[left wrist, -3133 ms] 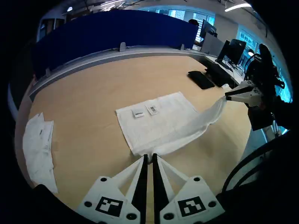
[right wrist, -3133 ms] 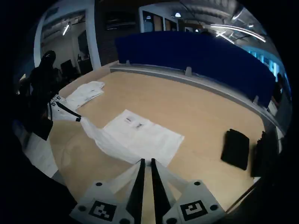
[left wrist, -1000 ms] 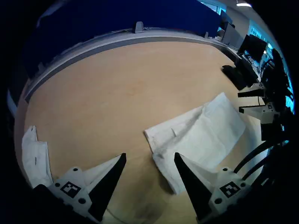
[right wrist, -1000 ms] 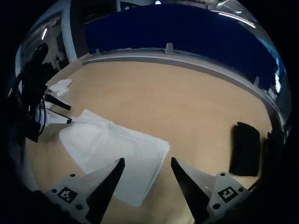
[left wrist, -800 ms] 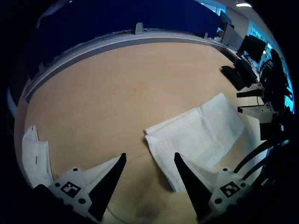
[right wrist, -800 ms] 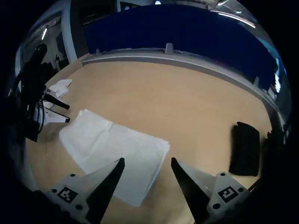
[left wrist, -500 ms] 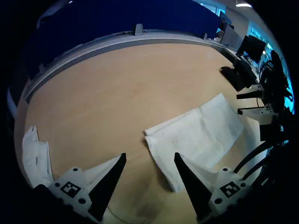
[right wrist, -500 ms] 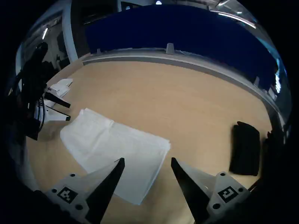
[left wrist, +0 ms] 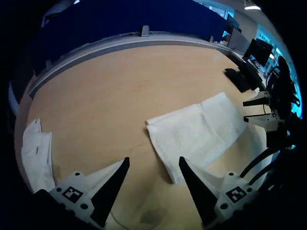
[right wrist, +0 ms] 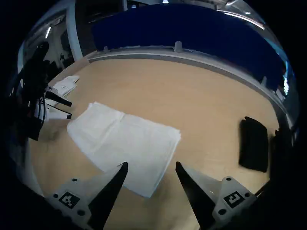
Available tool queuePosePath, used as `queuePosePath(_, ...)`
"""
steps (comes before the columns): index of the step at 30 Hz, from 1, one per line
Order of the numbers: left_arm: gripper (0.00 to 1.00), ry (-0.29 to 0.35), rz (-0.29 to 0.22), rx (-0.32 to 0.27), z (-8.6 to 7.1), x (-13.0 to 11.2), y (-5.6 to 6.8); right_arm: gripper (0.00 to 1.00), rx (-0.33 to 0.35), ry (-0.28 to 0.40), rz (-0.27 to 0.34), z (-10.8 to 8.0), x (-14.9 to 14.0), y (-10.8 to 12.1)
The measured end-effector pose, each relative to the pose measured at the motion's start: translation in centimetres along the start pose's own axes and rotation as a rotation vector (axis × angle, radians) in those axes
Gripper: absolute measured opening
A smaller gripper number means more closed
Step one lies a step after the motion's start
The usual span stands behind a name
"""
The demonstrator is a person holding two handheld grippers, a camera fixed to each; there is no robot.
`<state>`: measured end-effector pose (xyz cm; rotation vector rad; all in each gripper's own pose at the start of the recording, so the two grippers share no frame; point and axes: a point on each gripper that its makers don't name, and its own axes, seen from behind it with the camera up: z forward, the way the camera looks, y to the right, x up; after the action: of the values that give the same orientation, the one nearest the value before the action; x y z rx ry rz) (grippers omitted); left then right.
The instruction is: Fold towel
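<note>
A white towel [left wrist: 195,132] lies folded flat on the wooden table [left wrist: 115,88], doubled over into a rectangle. In the left gripper view my left gripper [left wrist: 153,163] stands open just short of the towel's near left corner, nothing between its fingers. The right gripper [left wrist: 255,111] shows at the far right, open, beside the towel's far end. In the right gripper view the towel [right wrist: 124,143] lies ahead of my open right gripper [right wrist: 151,166], whose fingers straddle the near edge from above. The left gripper [right wrist: 59,109] hangs open at the towel's left end.
Another white cloth [left wrist: 34,153] lies at the table's left edge, seen too as a white cloth [right wrist: 65,85] in the right gripper view. A black keyboard-like object [right wrist: 253,143] rests on the right. A blue partition [left wrist: 126,19] runs along the back. Monitors [left wrist: 259,50] stand far right.
Three seconds ago both grippers were shut on towel corners, carrying them over. They have since let go and opened; the towel settled flat, and both grippers drew back slightly.
</note>
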<state>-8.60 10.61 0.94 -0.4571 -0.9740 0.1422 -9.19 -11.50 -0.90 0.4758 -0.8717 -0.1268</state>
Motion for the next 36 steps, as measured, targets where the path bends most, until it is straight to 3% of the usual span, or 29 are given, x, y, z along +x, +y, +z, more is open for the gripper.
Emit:
queuePosePath(14,0.96,-0.012,-0.102,0.041,-3.2,-6.7,0.8,0.96,0.014,-0.014,-0.008,-1.3,-2.9,-1.6)
queuePosePath(24,0.96,-0.016,-0.162,0.048,-4.6,-8.7,1.3,0.91,0.023,-0.042,-0.033,-0.9,-4.1,-1.4)
queuePosePath(26,0.95,-0.012,-0.173,0.048,-4.9,-8.8,1.4,0.88,0.025,-0.047,-0.041,-0.8,-4.4,-1.4)
queuePosePath(33,0.96,-0.002,-0.188,0.059,-6.1,-9.4,1.3,0.57,0.044,-0.069,-0.059,-0.7,-5.2,-1.7)
queuePosePath(36,0.95,-0.001,-0.192,0.065,-6.6,-9.8,1.2,0.49,0.049,-0.077,-0.062,-0.6,-5.4,-1.7)
